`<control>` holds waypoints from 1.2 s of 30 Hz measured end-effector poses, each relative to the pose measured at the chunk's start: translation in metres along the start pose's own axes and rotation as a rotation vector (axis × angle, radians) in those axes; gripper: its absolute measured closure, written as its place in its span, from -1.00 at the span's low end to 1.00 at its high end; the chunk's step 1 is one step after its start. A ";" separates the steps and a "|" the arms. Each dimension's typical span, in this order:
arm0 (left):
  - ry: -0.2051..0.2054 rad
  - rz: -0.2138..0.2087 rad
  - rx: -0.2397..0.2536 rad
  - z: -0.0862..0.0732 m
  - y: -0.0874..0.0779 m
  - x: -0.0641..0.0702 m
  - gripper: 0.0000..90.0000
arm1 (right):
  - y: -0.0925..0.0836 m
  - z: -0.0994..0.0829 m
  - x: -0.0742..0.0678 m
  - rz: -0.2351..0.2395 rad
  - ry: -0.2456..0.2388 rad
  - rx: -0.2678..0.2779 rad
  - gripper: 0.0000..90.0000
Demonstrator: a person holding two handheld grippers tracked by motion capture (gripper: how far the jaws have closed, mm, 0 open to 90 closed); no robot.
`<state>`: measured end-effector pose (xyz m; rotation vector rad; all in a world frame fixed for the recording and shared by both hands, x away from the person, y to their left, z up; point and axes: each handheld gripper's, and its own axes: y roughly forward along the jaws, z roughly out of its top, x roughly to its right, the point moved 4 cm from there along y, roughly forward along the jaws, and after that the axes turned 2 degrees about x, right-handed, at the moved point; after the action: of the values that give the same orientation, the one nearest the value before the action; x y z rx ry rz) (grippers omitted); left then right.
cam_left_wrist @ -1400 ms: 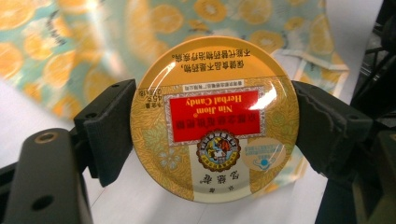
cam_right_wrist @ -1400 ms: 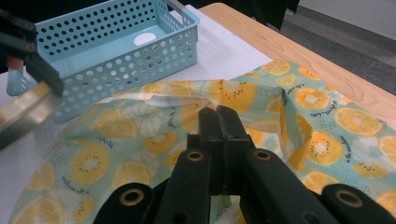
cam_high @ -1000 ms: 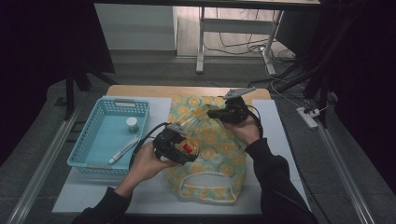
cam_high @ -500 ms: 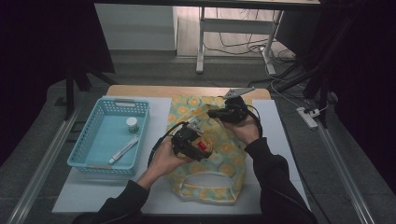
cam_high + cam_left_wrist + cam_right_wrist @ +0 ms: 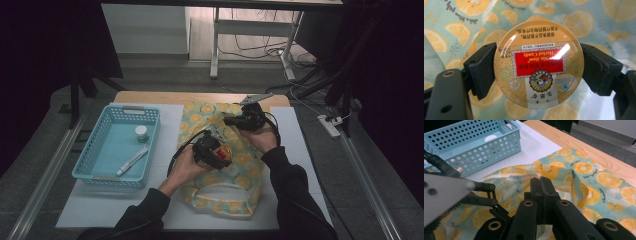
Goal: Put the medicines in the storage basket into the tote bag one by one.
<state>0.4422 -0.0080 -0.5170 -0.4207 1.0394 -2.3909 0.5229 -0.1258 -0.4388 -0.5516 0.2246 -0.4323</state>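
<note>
Lettering on the round gold-and-red herbal candy tin reads clearly in the left gripper view, where the left gripper clamps its rim above the orange-slice-patterned fabric bag. The right gripper view shows the right gripper pinched together on that bag's fabric beside the perforated light-blue plastic basket near the table's left edge.

My left gripper clamps a round Nin Jiom herbal candy tin by its rim, one black pad pressed on each side. The lid faces the camera with its red label and printed text upside down, glare across the gloss. Behind it spreads the pale blue cloth bag printed with orange slices.
</note>
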 end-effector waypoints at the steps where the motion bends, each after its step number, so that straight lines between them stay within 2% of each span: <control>1: 0.001 0.002 -0.007 0.000 0.003 -0.001 -0.54 | 0.001 -0.001 0.001 -0.002 0.003 -0.003 1.00; 13: -0.006 0.046 -0.054 -0.005 0.028 -0.014 -0.55 | 0.009 -0.008 0.007 -0.017 0.015 -0.022 1.00; 18: 0.012 0.076 -0.063 -0.006 0.032 -0.014 -0.56 | 0.011 -0.010 0.008 -0.018 0.015 -0.023 1.00; 21: 0.024 0.079 -0.065 -0.007 0.030 -0.012 -0.62 | 0.011 -0.010 0.008 -0.018 0.015 -0.023 1.00; 32: -0.017 0.022 0.001 0.000 0.007 -0.007 -0.82 | 0.009 -0.010 0.007 -0.016 0.015 -0.021 1.00; 36: -0.045 -0.034 0.040 0.000 -0.001 -0.004 -0.89 | 0.008 -0.010 0.005 -0.012 0.012 -0.019 1.00</control>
<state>0.4452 -0.0047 -0.5165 -0.4794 0.9707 -2.4165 0.5272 -0.1265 -0.4521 -0.5696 0.2369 -0.4455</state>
